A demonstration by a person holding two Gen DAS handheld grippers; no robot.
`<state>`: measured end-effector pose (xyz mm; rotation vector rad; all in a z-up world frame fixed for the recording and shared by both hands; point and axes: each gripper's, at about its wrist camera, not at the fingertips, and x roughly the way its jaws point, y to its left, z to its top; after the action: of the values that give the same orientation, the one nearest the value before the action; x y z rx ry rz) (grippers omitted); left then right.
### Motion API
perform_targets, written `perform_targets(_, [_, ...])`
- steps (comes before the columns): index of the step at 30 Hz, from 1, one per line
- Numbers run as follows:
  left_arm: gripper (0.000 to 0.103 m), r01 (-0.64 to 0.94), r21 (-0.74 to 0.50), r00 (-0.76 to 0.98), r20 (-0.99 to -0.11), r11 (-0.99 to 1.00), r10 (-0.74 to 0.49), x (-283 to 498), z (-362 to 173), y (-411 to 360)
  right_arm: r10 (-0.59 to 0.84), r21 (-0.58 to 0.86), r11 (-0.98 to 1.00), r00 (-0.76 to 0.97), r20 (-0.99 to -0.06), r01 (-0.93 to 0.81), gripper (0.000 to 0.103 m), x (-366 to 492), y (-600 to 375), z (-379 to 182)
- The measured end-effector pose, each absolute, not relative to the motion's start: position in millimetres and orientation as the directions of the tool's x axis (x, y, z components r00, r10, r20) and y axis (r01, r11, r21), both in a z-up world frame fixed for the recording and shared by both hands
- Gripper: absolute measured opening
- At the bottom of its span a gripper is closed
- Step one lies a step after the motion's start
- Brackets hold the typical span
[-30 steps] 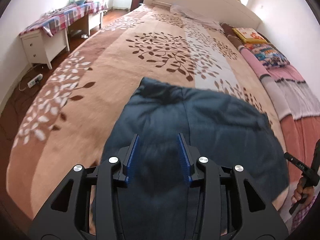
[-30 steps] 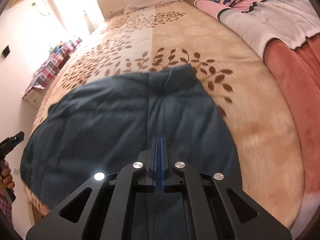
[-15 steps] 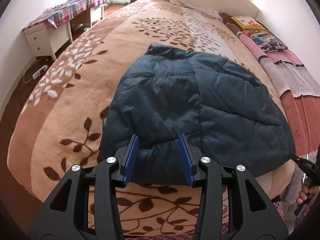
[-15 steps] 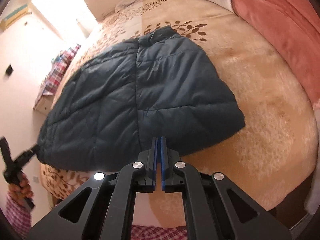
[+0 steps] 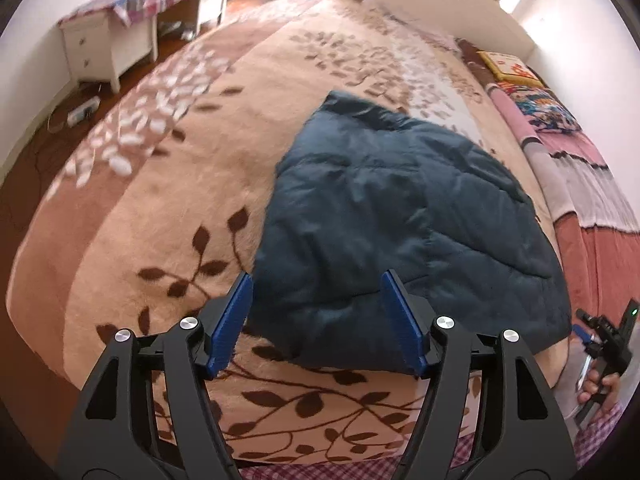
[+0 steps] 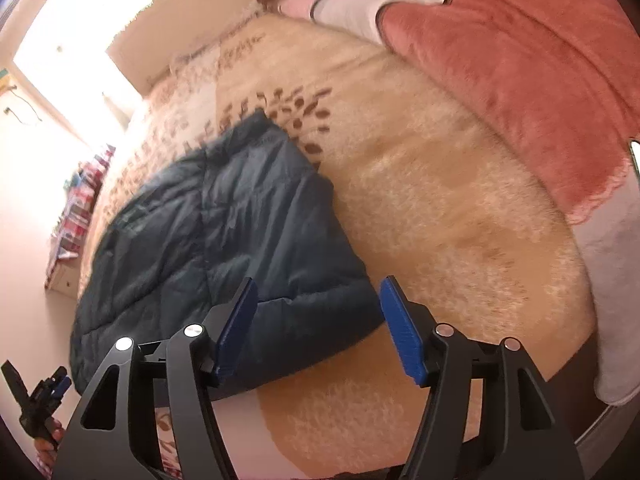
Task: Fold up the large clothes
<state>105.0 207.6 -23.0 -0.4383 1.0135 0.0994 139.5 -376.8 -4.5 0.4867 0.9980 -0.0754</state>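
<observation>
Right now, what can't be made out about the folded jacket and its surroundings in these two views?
- Jacket sleeves and zip: left wrist view, folded under, hidden.
- Jacket's near edge: right wrist view, behind the right gripper, whose jaws are opening with nothing gripped.
- Desk top items: left wrist view, blurred, too small.

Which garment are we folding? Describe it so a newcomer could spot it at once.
Start from the big bed covered by a tan blanket with brown leaf prints. Near its foot edge lies the dark blue quilted jacket, folded into a puffy bundle. It is the only dark, stitched-panel item; the neighbouring pink blanket at the side is fuzzy and light.
</observation>
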Motion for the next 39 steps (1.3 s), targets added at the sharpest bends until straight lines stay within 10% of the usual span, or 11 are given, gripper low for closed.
perform_targets(8, [0.066,-0.336,-0.408,0.549,-0.817,0.849,-0.175,89.6,-26.7,223.8,0.101,0.318,0.883,0.522,-0.847,0.345,0.063,141.9,-377.8,-18.5])
perform_targets(17, [0.08,-0.479,-0.697,0.614,-0.7,0.534,-0.364,41.4,-63.8,237.3,0.344,0.603,0.669,0.539,-0.769,0.433,0.079,99.1,-400.9,-40.7])
perform_targets(34, [0.083,-0.58,-0.677,0.623,-0.727,0.454,-0.289,113.5,-91.8,193.1,0.468,0.717,0.492,0.545,-0.696,0.494,0.074,139.1,-372.3,-77.8])
perform_targets(39, [0.026,-0.521,-0.738,0.671,-0.664,0.428,-0.329,105.5,-87.7,201.4,0.516,0.777,0.408,0.581,-0.629,0.479,0.036,140.8,-381.2,-90.1])
